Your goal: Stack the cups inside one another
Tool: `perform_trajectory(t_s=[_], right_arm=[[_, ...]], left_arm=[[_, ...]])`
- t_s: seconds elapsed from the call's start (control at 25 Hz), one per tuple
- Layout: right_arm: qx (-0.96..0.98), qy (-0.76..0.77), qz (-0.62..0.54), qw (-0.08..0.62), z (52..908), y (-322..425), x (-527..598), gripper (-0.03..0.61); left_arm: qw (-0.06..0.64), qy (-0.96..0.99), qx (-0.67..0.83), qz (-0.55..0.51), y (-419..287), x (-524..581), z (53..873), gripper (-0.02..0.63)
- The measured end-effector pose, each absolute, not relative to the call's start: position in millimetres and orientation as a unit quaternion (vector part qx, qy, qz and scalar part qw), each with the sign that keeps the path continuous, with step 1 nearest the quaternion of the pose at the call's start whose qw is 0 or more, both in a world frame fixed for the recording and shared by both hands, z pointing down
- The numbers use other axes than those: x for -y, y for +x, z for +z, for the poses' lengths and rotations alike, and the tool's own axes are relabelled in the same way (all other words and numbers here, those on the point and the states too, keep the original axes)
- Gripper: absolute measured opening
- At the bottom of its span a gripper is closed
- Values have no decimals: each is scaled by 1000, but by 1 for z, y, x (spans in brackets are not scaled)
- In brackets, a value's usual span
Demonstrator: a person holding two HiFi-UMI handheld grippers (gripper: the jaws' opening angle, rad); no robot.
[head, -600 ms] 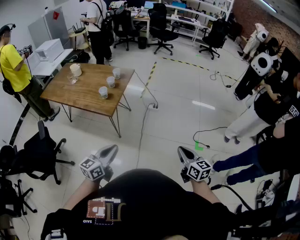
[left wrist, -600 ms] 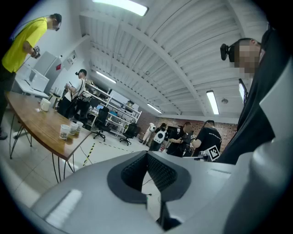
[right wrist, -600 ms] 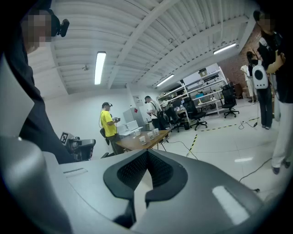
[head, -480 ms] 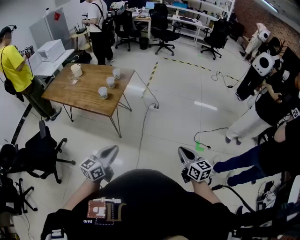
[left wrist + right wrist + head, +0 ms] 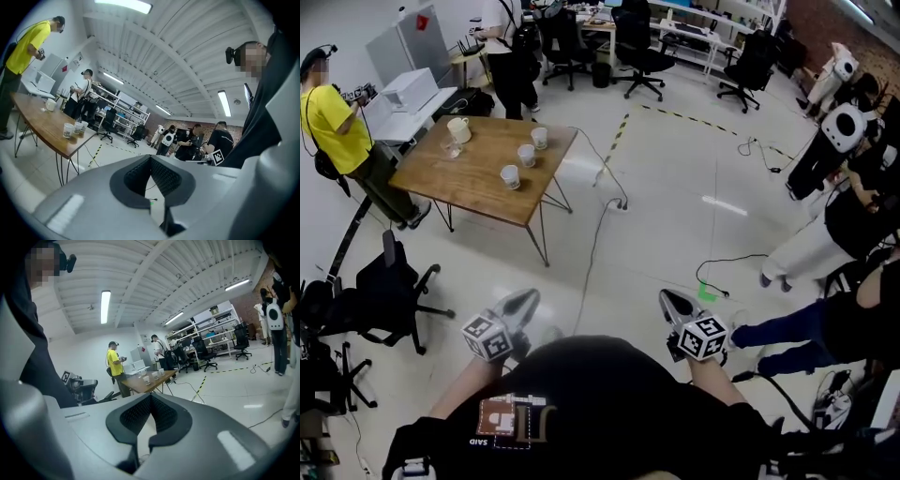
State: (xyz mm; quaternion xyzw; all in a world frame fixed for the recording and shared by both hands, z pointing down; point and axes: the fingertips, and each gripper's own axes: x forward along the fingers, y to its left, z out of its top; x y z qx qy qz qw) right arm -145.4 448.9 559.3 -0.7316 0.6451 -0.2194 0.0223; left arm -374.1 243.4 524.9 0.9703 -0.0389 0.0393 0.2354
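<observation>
Three white cups [image 5: 526, 155] stand apart in a slanted row on a wooden table [image 5: 469, 187], far ahead at the upper left of the head view. A white mug [image 5: 458, 129] and a small glass [image 5: 450, 148] stand near the table's far end. My left gripper [image 5: 523, 303] and right gripper [image 5: 670, 303] are held close to my body, well short of the table, both shut and empty. In the left gripper view the cups [image 5: 75, 128] are small at the left, beyond the gripper [image 5: 150, 160]. The right gripper view has the cups [image 5: 153, 376] just above the gripper [image 5: 151, 400].
A person in a yellow shirt [image 5: 333, 122] stands at the table's left end. A black office chair [image 5: 389, 291] stands on the floor at the left, and a cable [image 5: 598, 225] runs from the table toward me. People [image 5: 853, 319] stand and sit at the right.
The head view has shifted a little, so the table and room sit slightly further right in the picture. Both grippers remain shut and in the same place.
</observation>
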Motion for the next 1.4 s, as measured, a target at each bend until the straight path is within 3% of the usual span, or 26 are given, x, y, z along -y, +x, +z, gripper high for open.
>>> perform_trajectory(t_s=[0.6,0.88,1.4], right_arm=[[-575,-795,-194,1,529,-81,-286,12],[-551,-808,-206,6,530,-38,-256,14],[-606,-773,-187,8,534,160,-245,14]], left_arm=[[243,966,-80,37,-269,-47,542,0],[242,962,-115,60,-211,-17,545,0],[234,970,-41,50,-42,-19,532,0]])
